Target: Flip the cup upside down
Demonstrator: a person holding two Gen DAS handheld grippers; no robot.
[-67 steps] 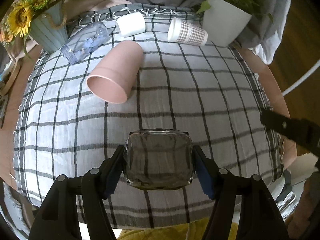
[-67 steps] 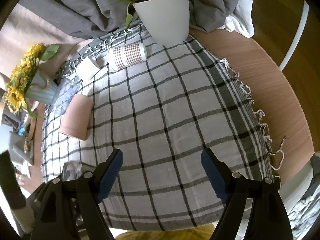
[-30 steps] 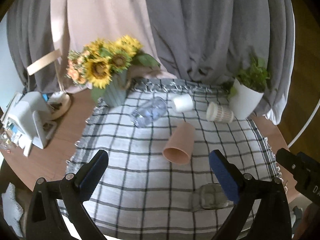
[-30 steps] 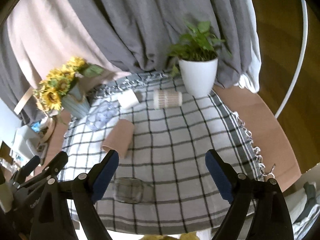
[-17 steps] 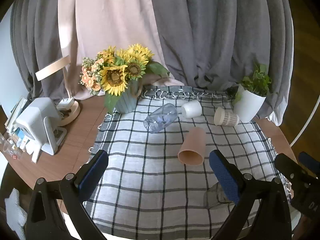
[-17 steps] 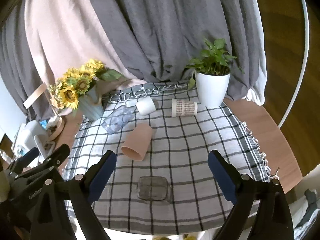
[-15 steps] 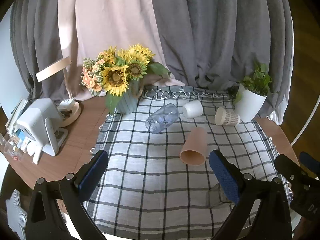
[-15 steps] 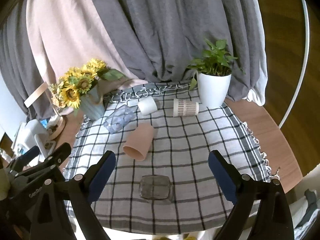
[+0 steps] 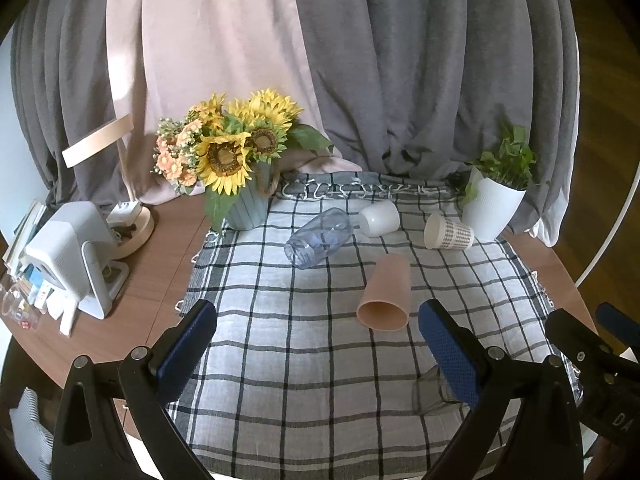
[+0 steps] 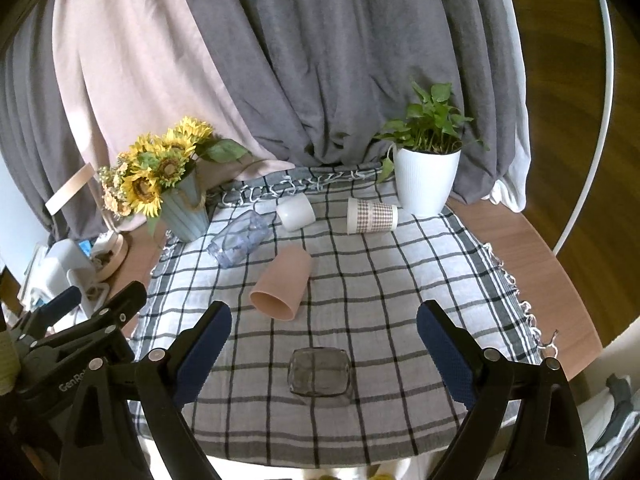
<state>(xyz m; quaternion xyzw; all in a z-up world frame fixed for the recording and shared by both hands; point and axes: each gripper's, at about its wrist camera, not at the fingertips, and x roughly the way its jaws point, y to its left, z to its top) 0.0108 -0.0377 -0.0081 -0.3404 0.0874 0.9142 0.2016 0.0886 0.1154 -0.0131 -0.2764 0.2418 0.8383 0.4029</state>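
- The right tongs stand wide apart, holding nothing.
- A smoky glass cup stands on the checked cloth between them.
- A pink cup lies on its side beyond it.
- The left tongs show at the left edge.

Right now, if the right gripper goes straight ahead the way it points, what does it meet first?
Probably the clear glass cup, centred between the open right gripper fingers on the checked cloth; depth is uncertain.

A squat clear glass cup with smoky grey walls stands mouth-down on the near part of the checked cloth, its flat base facing up, nothing touching it, well apart from anything else.
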